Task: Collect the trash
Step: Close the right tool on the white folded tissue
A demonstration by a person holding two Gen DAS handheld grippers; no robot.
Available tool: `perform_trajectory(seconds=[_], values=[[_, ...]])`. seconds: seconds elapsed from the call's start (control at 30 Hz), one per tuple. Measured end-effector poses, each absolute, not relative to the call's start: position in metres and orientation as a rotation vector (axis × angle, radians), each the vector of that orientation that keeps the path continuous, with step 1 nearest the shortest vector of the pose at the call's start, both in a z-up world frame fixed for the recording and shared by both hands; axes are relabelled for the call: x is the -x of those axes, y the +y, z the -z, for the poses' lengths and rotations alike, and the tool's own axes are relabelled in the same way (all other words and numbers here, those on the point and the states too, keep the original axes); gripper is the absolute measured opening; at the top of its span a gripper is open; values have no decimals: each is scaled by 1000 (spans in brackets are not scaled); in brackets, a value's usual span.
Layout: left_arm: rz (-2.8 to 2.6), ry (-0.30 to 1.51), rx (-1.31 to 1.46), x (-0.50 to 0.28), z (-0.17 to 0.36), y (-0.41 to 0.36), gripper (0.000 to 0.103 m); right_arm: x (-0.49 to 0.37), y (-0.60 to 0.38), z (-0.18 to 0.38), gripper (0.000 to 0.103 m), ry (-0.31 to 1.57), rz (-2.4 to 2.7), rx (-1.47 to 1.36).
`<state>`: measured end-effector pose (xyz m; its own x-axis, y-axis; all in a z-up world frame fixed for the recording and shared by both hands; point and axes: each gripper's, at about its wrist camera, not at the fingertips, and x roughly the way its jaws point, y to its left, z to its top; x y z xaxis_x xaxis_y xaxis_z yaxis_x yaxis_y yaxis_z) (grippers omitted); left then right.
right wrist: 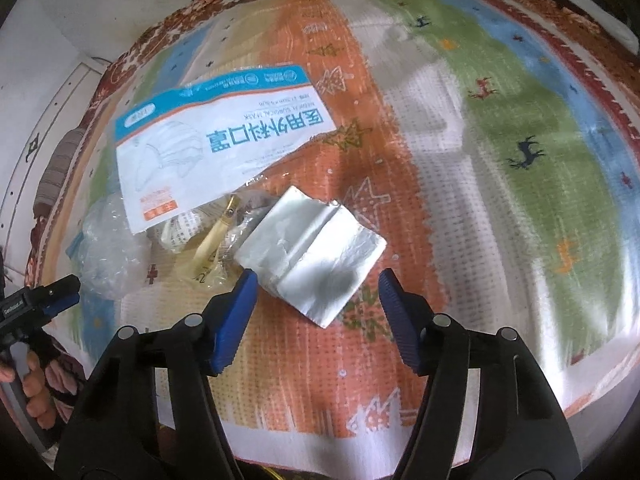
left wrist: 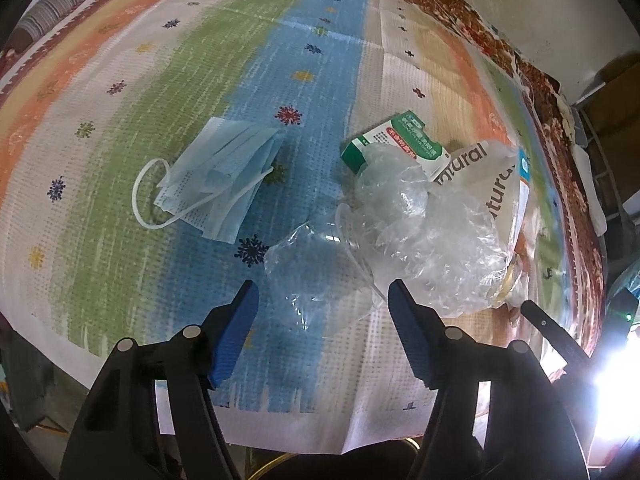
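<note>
Left-wrist view: my left gripper (left wrist: pixel 322 300) hangs over the striped woven cloth (left wrist: pixel 132 160), its jaws spread with a flat piece of clear plastic film (left wrist: pixel 316 280) lying between the blue pads (left wrist: pixel 236 332), which do not press on it. Beyond the film sit a crumpled clear plastic bag (left wrist: pixel 420 232), a green-and-white carton (left wrist: pixel 396 144) and a blue surgical mask (left wrist: pixel 216 184), the mask well apart to the left. Right-wrist view: my right gripper (right wrist: pixel 316 296) stands spread above a folded white tissue (right wrist: pixel 312 252); its left pad looks to touch the tissue's near edge, the right pad stands clear. Behind the tissue lies a surgical-mask wrapper (right wrist: pixel 216 136), beside it a yellowish tube (right wrist: pixel 216 236).
</note>
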<state>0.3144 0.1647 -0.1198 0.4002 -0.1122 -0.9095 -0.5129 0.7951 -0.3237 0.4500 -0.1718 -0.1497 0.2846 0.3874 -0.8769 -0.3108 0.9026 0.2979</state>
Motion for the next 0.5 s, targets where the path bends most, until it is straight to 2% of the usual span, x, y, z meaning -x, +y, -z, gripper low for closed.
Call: perform_trajectory(seconds=[0.2, 0.27, 0.37, 0.5], values=[[-280, 1157, 638, -319, 127, 166, 61, -458, -166, 164, 47, 1222, -472, -89], [-282, 1164, 640, -321, 130, 167, 57, -460, -164, 165, 41, 1222, -478, -83], [-291, 1169, 642, -320, 134, 170, 56, -464, -165, 167, 31, 1227, -484, -101], [-292, 1160, 643, -319, 134, 174, 55, -470, -171, 171, 25, 1238, -485, -148]])
